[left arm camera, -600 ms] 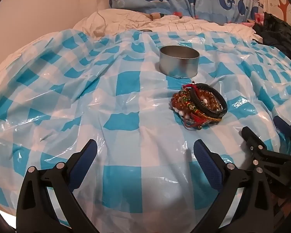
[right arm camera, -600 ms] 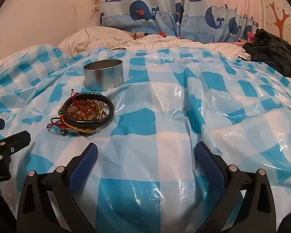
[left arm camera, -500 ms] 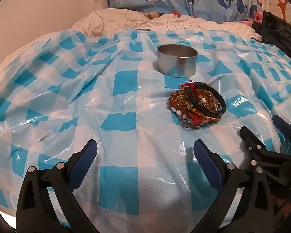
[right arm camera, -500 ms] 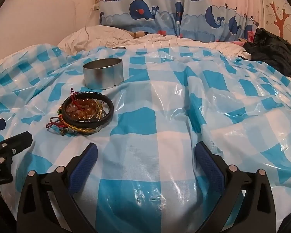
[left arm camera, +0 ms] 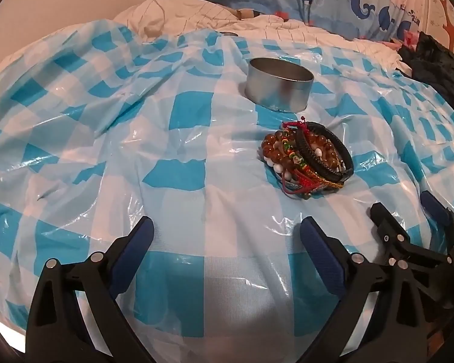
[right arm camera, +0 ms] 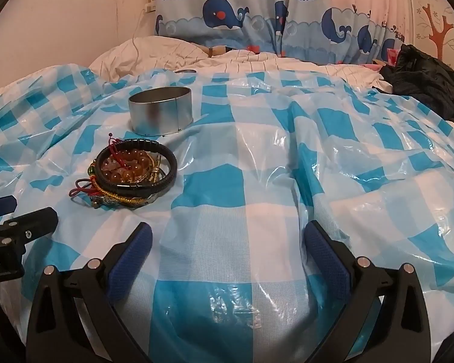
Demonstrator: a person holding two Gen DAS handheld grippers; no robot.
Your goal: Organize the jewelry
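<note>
1. Just before the tin (left arm camera: 279,88), on the plastic sheet (left arm camera: 184,139) over the bed, lies the bracelet pile (left arm camera: 307,158): amber beads, white beads, a black braided band, red and gold cords, all tangled in one heap.
2. Nothing is gripped, so I judge the task barely begun, with the first pick pending.
3. Both the left gripper (left arm camera: 226,237) and the right gripper (right arm camera: 228,236) have their jaws wide apart and empty, hovering short of the pile.
4. The next move likely calls for one bracelet pinched at its rim and lifted free of the knot.
5. The tin is round, open-topped, bare metal; the sheet is glossy, wrinkled, blue-and-white checked, and may slide.
</note>
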